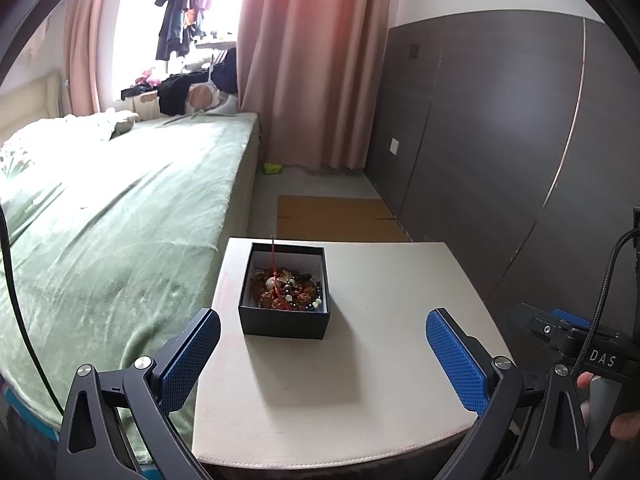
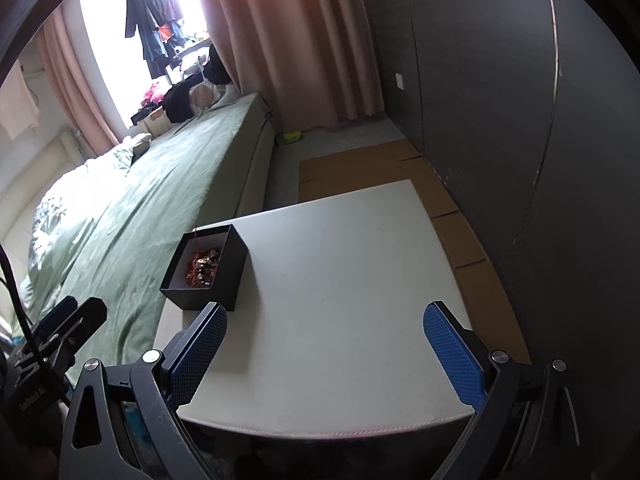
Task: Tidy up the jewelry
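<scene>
A small black box [image 1: 285, 322] with a white lining stands on a cream stool top [image 1: 380, 360], toward its left side. Inside lies a heap of jewelry [image 1: 288, 290]: brown beads, pearls, dark beads and a red cord sticking up over the far rim. My left gripper [image 1: 322, 320] is open, its blue pads wide apart, just short of the box. In the right wrist view the box [image 2: 224, 276] is at the stool's [image 2: 340, 300] left edge with the jewelry [image 2: 202, 268] showing inside. My right gripper [image 2: 324, 314] hangs open over the stool's bare middle, to the right of the box.
A bed with a green cover [image 1: 120, 216] runs along the stool's left side. Flat cardboard [image 1: 336, 218] lies on the floor beyond it, a dark panelled wall [image 1: 500, 140] on the right, pink curtains [image 1: 304, 60] at the back. The other handheld gripper [image 1: 580, 344] and fingers show at far right.
</scene>
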The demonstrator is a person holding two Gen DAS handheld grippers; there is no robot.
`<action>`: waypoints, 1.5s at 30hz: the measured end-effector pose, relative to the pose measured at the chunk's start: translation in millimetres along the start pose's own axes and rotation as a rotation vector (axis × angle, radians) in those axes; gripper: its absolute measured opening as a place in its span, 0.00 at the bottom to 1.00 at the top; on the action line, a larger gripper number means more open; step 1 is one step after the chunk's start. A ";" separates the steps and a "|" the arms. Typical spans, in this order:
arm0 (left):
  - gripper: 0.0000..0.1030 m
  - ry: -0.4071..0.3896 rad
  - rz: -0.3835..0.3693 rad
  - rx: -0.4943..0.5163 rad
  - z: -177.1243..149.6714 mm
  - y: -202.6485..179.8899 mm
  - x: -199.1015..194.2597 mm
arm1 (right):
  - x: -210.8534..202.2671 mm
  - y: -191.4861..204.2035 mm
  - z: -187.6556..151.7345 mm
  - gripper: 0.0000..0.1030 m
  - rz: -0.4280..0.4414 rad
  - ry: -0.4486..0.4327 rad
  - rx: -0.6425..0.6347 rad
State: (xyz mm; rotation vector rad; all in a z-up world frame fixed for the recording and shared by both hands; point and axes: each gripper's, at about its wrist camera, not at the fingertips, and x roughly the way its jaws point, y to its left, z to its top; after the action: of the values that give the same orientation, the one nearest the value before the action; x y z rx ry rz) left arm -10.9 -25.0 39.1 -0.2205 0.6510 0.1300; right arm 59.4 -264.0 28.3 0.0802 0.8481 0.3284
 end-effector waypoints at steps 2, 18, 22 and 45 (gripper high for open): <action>0.99 0.005 -0.005 -0.007 0.0 0.7 0.8 | 0.4 -1.8 -0.3 0.97 0.004 0.004 0.010; 0.99 0.011 -0.020 -0.015 -1.0 -1.3 5.1 | -2.4 -5.8 0.0 0.97 0.008 0.002 0.027; 0.99 0.016 -0.025 -0.001 -2.6 -4.9 6.5 | -3.4 -6.0 0.0 0.97 0.006 0.004 0.021; 0.99 0.016 -0.019 0.011 -5.3 -11.2 9.0 | 0.1 -10.8 0.4 0.97 0.005 0.015 0.042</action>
State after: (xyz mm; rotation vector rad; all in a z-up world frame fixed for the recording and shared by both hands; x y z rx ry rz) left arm -4.8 -36.6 31.3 -0.2171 0.6657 0.1065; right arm 62.5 -274.2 26.3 0.1194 0.8702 0.3161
